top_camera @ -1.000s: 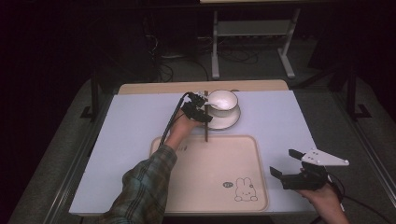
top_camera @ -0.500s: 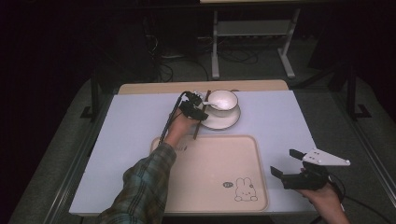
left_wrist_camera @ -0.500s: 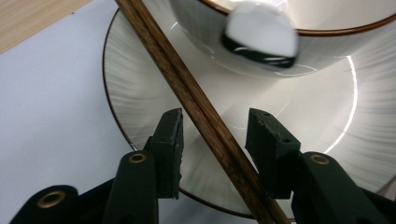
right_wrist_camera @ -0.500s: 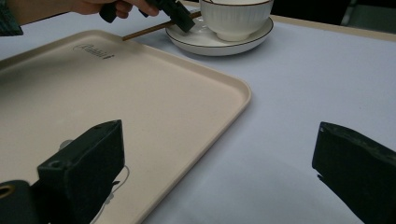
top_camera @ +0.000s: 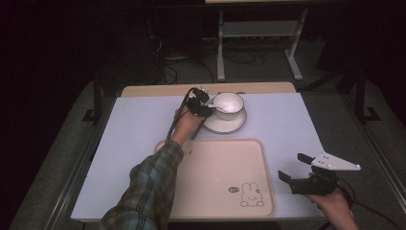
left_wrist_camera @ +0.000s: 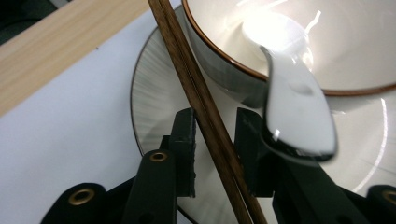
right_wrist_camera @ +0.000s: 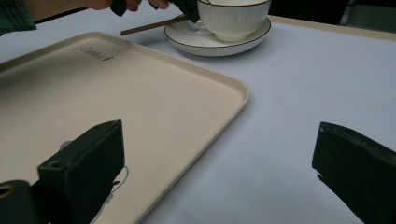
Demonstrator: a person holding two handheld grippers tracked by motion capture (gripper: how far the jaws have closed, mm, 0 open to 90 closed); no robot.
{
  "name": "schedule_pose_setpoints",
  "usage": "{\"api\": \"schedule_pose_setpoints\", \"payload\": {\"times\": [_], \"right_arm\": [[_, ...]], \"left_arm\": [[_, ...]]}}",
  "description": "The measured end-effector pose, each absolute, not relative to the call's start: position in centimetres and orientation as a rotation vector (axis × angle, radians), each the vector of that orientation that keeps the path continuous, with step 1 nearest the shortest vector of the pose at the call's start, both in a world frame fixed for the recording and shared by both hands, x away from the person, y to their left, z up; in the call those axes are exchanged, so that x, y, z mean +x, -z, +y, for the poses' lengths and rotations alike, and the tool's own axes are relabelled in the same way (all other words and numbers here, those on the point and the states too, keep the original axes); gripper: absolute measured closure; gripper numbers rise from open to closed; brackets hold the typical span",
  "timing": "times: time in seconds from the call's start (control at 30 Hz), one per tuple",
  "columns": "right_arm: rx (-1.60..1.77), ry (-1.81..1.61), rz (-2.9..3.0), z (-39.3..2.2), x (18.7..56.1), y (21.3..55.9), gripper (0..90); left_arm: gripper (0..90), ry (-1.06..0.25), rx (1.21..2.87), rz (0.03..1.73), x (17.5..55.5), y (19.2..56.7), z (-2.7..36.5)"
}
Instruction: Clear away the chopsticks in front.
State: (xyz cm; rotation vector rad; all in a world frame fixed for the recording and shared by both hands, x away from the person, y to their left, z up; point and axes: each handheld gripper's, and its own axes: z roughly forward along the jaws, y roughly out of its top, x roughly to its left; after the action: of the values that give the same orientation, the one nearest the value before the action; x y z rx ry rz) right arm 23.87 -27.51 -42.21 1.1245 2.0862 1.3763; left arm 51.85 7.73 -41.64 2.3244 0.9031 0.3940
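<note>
The left tool stands at the near rim of the saucer, its jaws either side of the pair of wooden chopsticks. The jaws have just been closing; a visible gap remains on each side, so the pads are not yet pressing on the wood.

The chopsticks run between the jaws and up past the bowl, with their far end resting on the saucer rim beside it.

Containers: the bowl sits on the saucer just ahead of the left tool and holds a white spoon, whose handle overhangs the rim above the right-hand jaw. No food is discernible in the bowl. The tray, behind the left tool and beside the right one, carries nothing.

The right tool hangs with jaws wide apart and nothing between them, over the tabletop.

Risks, as judged: the closing jaw may catch the spoon handle and tip it out. An uneven pinch could splay the two sticks. Lifting could drag the saucer.
</note>
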Motion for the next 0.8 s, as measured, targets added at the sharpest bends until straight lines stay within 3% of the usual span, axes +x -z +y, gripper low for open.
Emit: {"api": "schedule_pose_setpoints", "payload": {"times": [0.43,0.6,0.8], "right_arm": [[1.131,-1.378,2.085,-27.68,23.8,42.25,1.8],[1.131,-1.378,2.085,-27.65,23.74,42.25,1.9],[1.133,-1.376,2.086,-27.67,23.67,42.25,1.9]], "left_arm": [[77.1,-0.448,2.335,0.918,52.8,41.58,7.75],[77.0,-0.447,2.333,0.916,52.8,41.55,7.8],[70.2,-0.439,2.324,0.916,52.17,40.81,8.34]]}}
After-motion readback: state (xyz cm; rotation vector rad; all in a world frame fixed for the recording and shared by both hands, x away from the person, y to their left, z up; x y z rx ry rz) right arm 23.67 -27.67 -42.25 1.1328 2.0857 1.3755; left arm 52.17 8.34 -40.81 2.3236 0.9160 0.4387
